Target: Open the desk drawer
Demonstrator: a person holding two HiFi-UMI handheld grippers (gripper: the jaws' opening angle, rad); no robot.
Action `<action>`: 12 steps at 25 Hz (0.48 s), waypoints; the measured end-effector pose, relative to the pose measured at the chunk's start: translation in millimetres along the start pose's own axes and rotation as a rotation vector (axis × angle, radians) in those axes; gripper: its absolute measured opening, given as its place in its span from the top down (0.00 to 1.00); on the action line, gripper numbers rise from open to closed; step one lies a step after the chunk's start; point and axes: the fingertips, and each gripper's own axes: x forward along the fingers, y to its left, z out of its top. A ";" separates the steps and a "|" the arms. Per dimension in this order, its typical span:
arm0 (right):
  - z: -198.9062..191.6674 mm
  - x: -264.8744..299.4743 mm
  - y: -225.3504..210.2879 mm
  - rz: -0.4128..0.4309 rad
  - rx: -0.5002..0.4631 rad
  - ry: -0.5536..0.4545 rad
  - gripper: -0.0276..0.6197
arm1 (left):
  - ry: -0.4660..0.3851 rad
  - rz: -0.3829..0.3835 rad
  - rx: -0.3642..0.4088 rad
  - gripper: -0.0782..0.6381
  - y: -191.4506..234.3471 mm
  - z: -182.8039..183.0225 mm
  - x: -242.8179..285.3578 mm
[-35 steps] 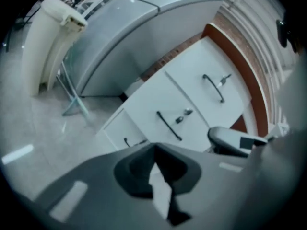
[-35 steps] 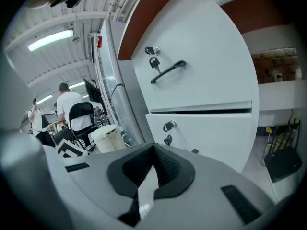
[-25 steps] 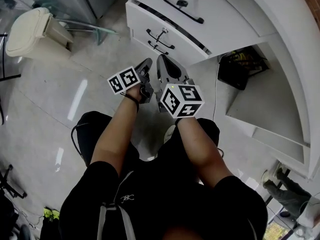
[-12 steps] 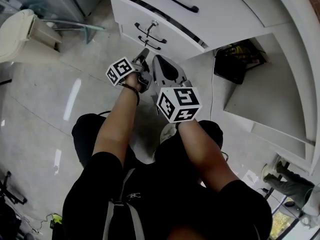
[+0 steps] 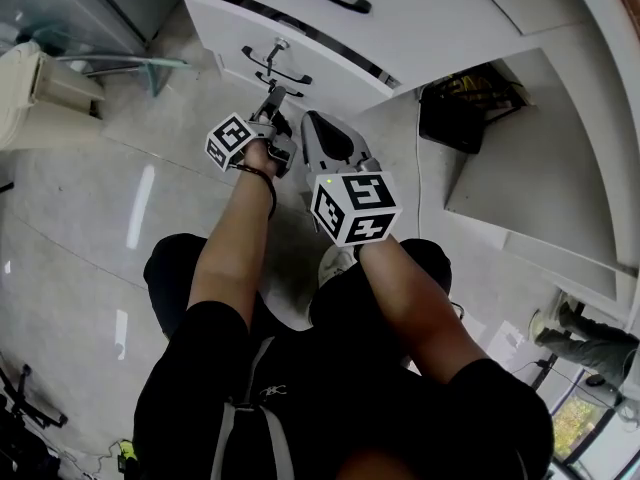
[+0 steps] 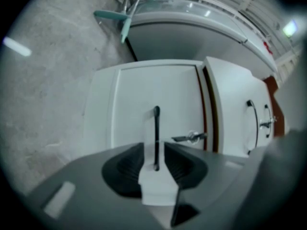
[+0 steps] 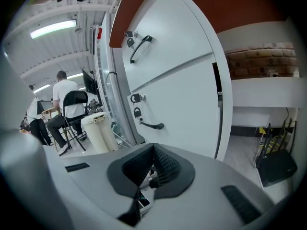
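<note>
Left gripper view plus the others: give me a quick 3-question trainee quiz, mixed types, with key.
1. Multiple choice: the black handle of the lower drawer shows in the gap of which gripper? A left, B right, C neither.
2. True or false: the right gripper is clamped on the key.
3. Short answer: what sticks out of the drawer front beside the handle?
Key: 1 A; the left gripper has its jaws opening, with the handle ungripped. 2 False; its jaws are together with nothing between them. 3 The key.
</note>
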 end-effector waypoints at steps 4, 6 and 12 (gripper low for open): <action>0.9 -0.5 -0.3 0.009 0.002 -0.003 0.96 | 0.012 -0.009 0.007 0.73 0.3 -4.9 7.5; 0.5 -1.1 0.9 0.017 -0.002 -0.003 0.96 | 0.012 -0.013 0.011 0.73 -0.1 -6.2 9.5; -0.8 -0.5 0.9 0.023 -0.002 -0.001 0.96 | -0.001 -0.032 -0.013 0.86 -3.6 -4.7 14.3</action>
